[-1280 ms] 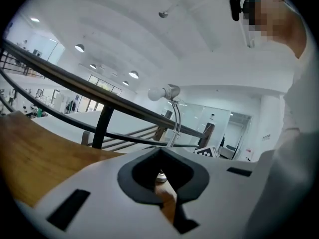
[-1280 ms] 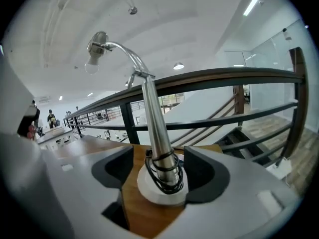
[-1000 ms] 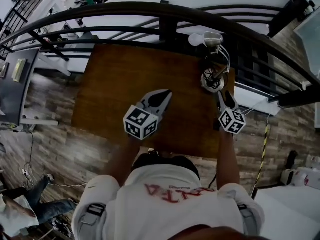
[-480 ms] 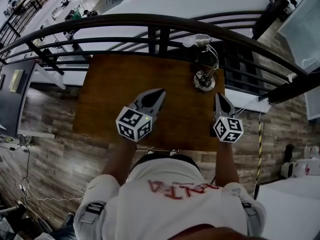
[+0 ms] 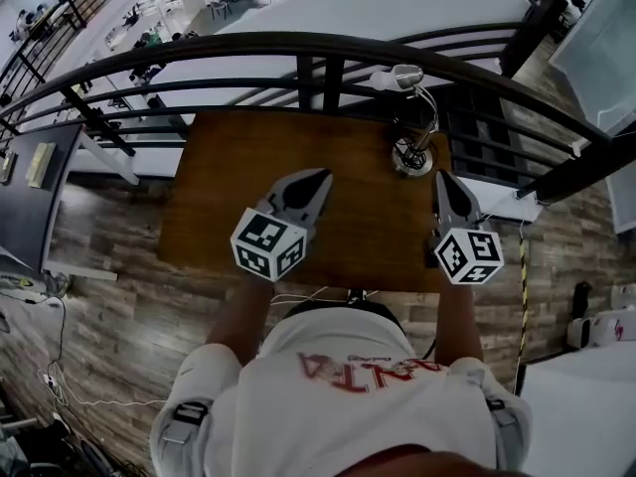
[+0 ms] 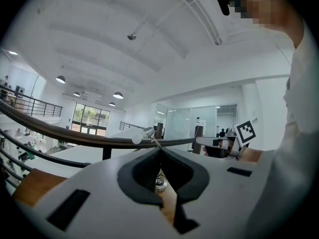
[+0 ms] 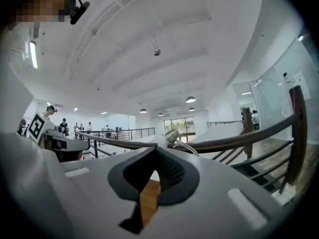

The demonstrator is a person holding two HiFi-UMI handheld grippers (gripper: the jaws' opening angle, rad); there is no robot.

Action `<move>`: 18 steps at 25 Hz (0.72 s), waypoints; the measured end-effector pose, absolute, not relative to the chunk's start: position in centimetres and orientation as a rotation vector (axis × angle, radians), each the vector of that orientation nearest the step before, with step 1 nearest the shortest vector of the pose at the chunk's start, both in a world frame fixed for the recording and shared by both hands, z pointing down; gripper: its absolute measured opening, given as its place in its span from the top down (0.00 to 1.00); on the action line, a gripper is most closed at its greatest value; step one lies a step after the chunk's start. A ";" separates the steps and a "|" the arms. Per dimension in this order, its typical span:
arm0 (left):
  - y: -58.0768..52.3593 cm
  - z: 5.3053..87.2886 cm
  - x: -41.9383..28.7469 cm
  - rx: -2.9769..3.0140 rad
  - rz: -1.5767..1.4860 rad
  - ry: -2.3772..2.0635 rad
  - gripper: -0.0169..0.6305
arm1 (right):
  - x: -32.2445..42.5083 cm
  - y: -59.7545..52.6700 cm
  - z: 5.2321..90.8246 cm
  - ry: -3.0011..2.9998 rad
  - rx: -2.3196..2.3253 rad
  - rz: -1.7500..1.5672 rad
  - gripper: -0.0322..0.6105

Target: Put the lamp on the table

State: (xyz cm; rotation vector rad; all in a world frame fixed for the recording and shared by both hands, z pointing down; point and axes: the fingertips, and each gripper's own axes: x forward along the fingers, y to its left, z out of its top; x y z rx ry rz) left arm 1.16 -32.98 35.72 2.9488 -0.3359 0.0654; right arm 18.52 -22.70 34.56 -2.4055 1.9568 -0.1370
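- Hovering above the middle of the table (image 5: 229, 187), the left gripper (image 5: 320, 177) has its jaws pressed together on nothing. It sits slightly higher than a second ago.
- The lamp (image 5: 410, 157) stands upright at the table's far right corner, just by the railing (image 5: 298, 43), clear of both grippers.
- The right gripper (image 5: 444, 177), at the lamp's base a second ago, is now pulled back toward the person, jaws closed and empty.
- Judgement: the lamp is released and the placement looks complete.

One lamp (image 5: 411, 158), one table (image 5: 238, 177), one railing (image 5: 248, 42), two grippers (image 5: 321, 177) (image 5: 444, 177).
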 end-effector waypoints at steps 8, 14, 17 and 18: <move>-33.3 35.0 1.2 2.967 0.053 -0.319 0.96 | 18.4 -22.7 34.1 1.967 -2.418 -0.140 0.95; -33.5 34.9 1.6 2.966 0.053 -0.298 0.96 | 18.8 -22.9 33.9 1.956 -2.387 -0.150 0.95; -33.5 35.0 1.6 2.960 0.056 -0.304 0.96 | 19.0 -23.1 34.0 1.959 -2.360 -0.182 0.95; -33.5 35.0 1.6 2.960 0.057 -0.305 0.96 | 19.1 -23.1 34.0 1.961 -2.358 -0.186 0.95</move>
